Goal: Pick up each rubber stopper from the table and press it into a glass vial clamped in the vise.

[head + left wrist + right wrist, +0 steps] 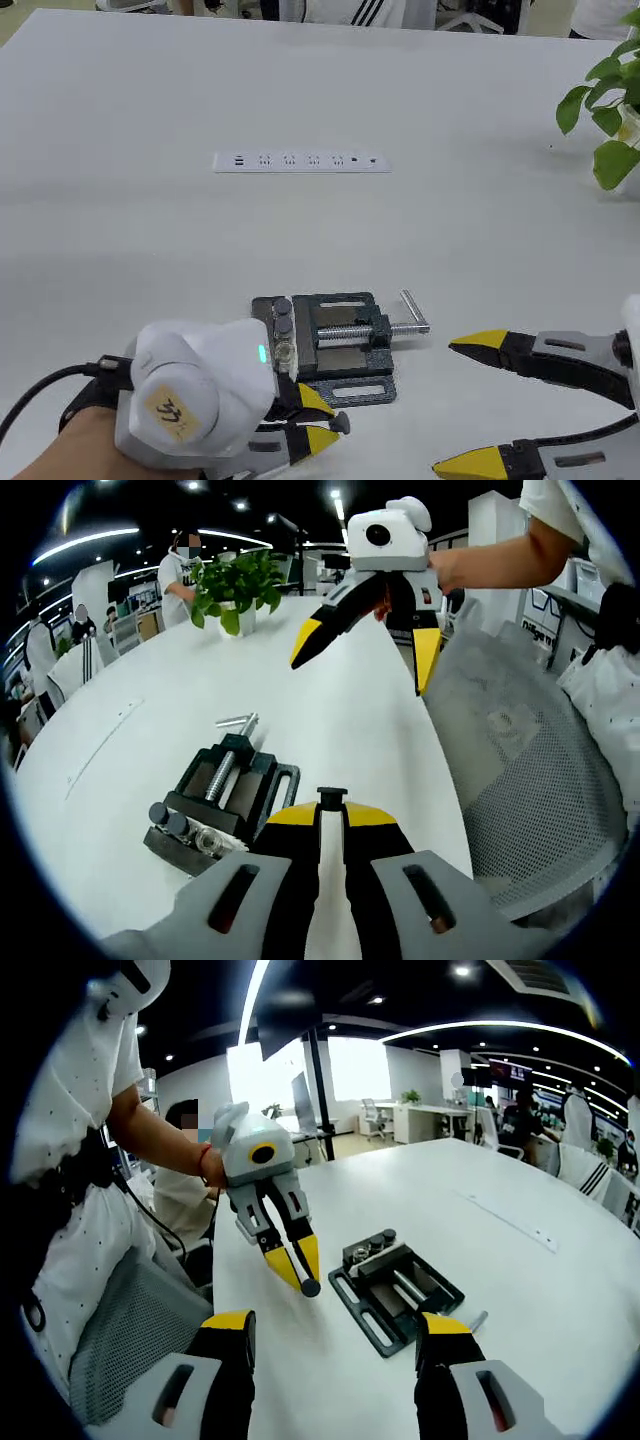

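A dark metal vise (345, 350) sits near the table's front edge with glass vials clamped at its left end. Two vials carry dark stoppers (283, 316); a third clear vial (287, 350) beside them is uncapped. My left gripper (330, 420) hovers just in front of the vise, shut on a small dark rubber stopper (341, 423), which pokes from the yellow tips in the left gripper view (331, 798). My right gripper (460, 405) hangs open to the right of the vise, nothing between its jaws. In the right gripper view the left gripper (297, 1265) and vise (395, 1285) lie ahead.
A white power strip (300, 161) lies across the table's middle. A potted plant (610, 110) stands at the far right edge. A grey mesh chair (520, 750) is beside the table, and people sit in the background.
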Motion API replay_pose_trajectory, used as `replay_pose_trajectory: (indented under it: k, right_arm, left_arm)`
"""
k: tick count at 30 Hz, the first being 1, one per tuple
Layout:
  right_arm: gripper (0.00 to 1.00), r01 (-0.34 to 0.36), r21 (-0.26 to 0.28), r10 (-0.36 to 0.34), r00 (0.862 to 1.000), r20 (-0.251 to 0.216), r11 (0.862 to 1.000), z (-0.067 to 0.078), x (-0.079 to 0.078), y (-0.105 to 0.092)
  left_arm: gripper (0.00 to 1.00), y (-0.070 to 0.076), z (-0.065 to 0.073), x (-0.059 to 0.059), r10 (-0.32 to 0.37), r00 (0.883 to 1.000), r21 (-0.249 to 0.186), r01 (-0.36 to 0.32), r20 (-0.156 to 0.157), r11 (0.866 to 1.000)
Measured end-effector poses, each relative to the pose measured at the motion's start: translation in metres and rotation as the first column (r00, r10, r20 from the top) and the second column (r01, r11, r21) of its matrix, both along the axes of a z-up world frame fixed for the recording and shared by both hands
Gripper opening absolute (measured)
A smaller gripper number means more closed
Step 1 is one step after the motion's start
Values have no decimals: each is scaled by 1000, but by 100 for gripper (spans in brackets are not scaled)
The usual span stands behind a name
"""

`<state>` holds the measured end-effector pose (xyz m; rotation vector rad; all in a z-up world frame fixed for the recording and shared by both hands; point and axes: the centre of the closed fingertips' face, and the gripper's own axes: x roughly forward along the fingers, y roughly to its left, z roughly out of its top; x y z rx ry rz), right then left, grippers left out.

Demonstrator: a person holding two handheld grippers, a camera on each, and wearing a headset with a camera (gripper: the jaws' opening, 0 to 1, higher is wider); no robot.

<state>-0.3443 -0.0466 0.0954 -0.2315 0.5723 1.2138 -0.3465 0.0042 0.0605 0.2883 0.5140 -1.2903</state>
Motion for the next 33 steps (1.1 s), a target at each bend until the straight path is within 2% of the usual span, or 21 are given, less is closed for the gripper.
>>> replay_pose_trajectory:
  k: [2,4,7,9,12,16,23,33]
  right_arm:
    - [58,-18,-3,18,999,-34,1000,5,0,7]
    - [53,-62,10,62,998,-18,998,14,-1,17]
    - [46,-89,25,91,994,-55,996,24,-2,28]
    - [42,-128,27,129,991,-39,991,30,-3,36]
    - [37,-163,26,165,984,-65,986,35,-6,45]
    - [31,-209,18,210,975,-71,978,39,-10,55]
    - [23,-268,-4,266,960,-88,964,36,-16,66]
    - [14,-308,-13,306,947,-94,951,36,-20,72]
  left_arm:
    - [4,1,9,0,18,1000,-23,-18,-2,1000]
    - [4,2,18,-1,31,1000,-47,-31,-4,998]
    - [4,3,30,-3,43,999,-72,-43,1,996]
    - [4,4,36,-3,54,999,-91,-53,6,994]
    - [4,5,44,-3,65,998,-115,-64,8,991]
    - [4,7,51,-5,81,997,-137,-79,9,987]
    - [4,10,63,-10,101,995,-172,-97,12,980]
    - [4,14,68,-11,110,994,-189,-105,18,976]
